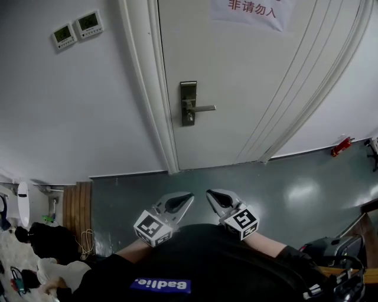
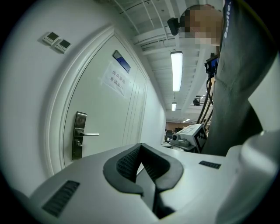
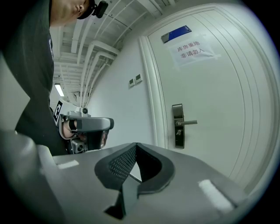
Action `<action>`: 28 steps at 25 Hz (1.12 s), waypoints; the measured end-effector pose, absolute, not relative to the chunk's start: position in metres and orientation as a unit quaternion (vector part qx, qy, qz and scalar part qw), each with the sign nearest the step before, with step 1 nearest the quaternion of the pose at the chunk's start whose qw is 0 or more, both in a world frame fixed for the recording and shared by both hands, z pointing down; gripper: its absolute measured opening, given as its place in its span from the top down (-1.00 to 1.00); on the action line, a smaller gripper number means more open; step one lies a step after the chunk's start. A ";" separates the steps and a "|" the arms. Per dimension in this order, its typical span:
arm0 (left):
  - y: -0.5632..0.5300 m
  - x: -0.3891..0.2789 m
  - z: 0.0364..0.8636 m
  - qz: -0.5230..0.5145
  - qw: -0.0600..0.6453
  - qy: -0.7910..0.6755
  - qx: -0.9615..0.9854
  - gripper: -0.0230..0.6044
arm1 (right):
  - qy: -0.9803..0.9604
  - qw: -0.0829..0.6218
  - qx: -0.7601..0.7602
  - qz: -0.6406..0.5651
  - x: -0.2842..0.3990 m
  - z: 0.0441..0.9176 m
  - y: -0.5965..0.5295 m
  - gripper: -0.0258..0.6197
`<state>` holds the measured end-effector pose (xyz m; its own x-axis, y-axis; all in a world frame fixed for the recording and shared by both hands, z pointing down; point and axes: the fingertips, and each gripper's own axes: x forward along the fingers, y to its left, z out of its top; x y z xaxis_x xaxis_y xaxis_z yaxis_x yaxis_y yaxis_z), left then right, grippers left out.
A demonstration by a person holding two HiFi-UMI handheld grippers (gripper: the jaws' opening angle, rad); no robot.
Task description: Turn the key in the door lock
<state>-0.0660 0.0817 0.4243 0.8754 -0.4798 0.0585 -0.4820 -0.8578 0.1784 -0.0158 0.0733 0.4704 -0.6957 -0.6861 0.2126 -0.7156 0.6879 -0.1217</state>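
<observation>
The white door [image 1: 248, 82] carries a metal lock plate [image 1: 188, 103] with a lever handle [image 1: 204, 108] pointing right. The key below the handle is too small to make out. Both grippers are held close to my chest, well short of the door. My left gripper [image 1: 189, 197] is shut with nothing between its pads, and it faces the lock plate [image 2: 78, 135] from a distance. My right gripper [image 1: 209, 193] is also shut and empty, with the lock plate [image 3: 177, 126] far ahead of it. Their tips [image 2: 141, 147] [image 3: 136, 146] point toward the door.
Two wall control panels [image 1: 77, 29] hang left of the door frame [image 1: 156, 106]. A paper notice [image 1: 251, 12] is stuck high on the door. A red object [image 1: 341, 145] lies on the grey floor at right. Bags [image 1: 50, 242] sit at lower left, equipment [image 1: 331, 253] at lower right.
</observation>
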 end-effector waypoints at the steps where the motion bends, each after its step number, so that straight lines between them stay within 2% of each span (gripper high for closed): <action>1: 0.082 -0.062 0.426 0.007 0.095 -0.251 0.963 0.91 | -0.916 0.073 0.381 0.101 -0.012 0.471 0.075 0.92; 28: 0.099 -0.030 0.426 0.006 0.110 -0.241 0.964 0.91 | -0.920 0.066 0.371 0.109 0.015 0.471 0.095 0.92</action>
<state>-0.0305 0.0989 0.4256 0.8841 -0.4628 0.0640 -0.4654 -0.8599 0.2096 0.0150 0.0951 0.4706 -0.7156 -0.6688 0.2019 -0.6974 0.7003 -0.1523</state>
